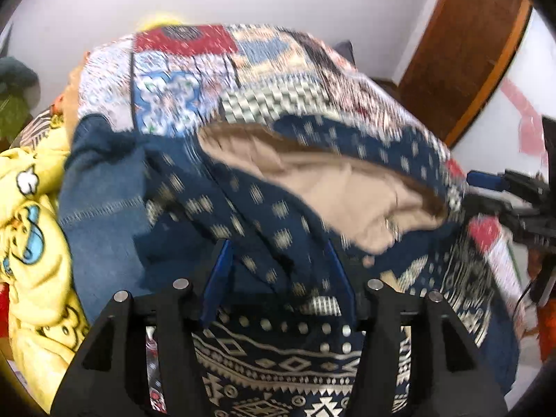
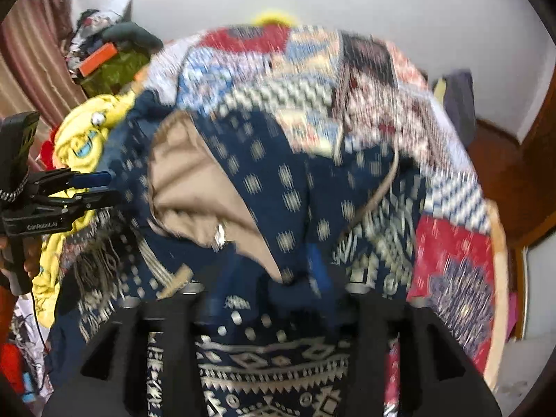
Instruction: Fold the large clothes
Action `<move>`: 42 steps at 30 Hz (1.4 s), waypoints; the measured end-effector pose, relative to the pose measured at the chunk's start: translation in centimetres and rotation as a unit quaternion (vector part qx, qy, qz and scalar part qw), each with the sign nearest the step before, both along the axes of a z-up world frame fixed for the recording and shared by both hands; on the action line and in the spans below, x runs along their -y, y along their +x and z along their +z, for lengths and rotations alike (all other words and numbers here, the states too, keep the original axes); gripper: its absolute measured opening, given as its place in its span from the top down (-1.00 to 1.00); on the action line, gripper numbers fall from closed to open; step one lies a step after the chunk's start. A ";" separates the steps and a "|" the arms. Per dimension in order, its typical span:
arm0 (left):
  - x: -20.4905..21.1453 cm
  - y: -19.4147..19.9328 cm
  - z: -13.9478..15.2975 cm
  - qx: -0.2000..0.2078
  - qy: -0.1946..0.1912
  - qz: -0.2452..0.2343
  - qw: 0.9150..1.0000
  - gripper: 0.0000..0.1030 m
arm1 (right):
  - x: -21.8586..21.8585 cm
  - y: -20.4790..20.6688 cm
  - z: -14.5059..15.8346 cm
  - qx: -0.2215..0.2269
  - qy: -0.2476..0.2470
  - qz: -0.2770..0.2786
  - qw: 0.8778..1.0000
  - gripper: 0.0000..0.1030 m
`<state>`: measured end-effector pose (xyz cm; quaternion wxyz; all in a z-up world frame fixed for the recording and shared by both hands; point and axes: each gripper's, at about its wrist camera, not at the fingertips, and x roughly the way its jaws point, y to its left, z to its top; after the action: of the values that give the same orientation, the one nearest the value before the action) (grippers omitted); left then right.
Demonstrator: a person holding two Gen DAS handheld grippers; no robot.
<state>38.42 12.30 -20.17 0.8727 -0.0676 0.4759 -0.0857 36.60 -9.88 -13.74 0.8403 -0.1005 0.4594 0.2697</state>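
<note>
A large navy-blue hooded garment with cream geometric knit-style patterning [image 1: 250, 208] [image 2: 278, 187] is draped in a bunched heap, its hood turned open to show plain tan lining [image 1: 312, 180] [image 2: 194, 187]. A metal eyelet shows at the hood's edge. The fabric is motion-blurred.

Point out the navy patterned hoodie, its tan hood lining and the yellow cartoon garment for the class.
navy patterned hoodie [image 1: 278, 368]: left wrist view, on its banded hem.
tan hood lining [image 2: 194, 187]: right wrist view, inside the hood.
yellow cartoon garment [image 1: 31, 215]: left wrist view, on its printed front.
</note>
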 end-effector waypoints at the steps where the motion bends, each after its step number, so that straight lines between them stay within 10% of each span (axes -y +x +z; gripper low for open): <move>1: -0.6 0.5 0.4 0.004 -0.006 0.009 1.000 -0.07 | -0.8 0.3 0.6 0.017 0.001 0.007 1.000 -0.08; 13: -5.4 9.2 -3.4 -0.043 -0.124 0.089 0.987 -0.07 | -11.1 6.0 -3.5 -0.012 -0.038 0.058 0.998 -0.08; 18: -6.1 12.6 -7.1 -0.074 -0.112 0.096 0.986 -0.07 | -13.8 8.1 -6.9 -0.041 -0.067 0.066 0.995 -0.08; 23: -6.2 14.0 -8.7 -0.080 -0.086 0.104 0.988 0.72 | -13.8 9.2 -7.7 -0.039 -0.058 0.049 0.996 0.41; 26: -5.8 13.6 -7.1 -0.051 -0.076 0.101 0.991 0.87 | -12.4 9.5 -6.7 -0.051 -0.014 0.042 0.998 0.75; 36: 2.3 6.0 7.7 0.105 -0.068 -0.030 0.992 0.91 | -2.9 5.7 2.7 -0.021 0.097 -0.007 0.995 0.83; 42: 8.2 -0.2 11.1 0.136 -0.024 -0.111 0.984 0.91 | 1.4 0.2 5.7 -0.024 0.103 -0.005 0.994 0.83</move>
<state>38.24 4.14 -9.06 0.9127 -0.0227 0.3550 -0.2013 36.80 -11.25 -8.00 0.8365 -0.0047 0.4493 0.3135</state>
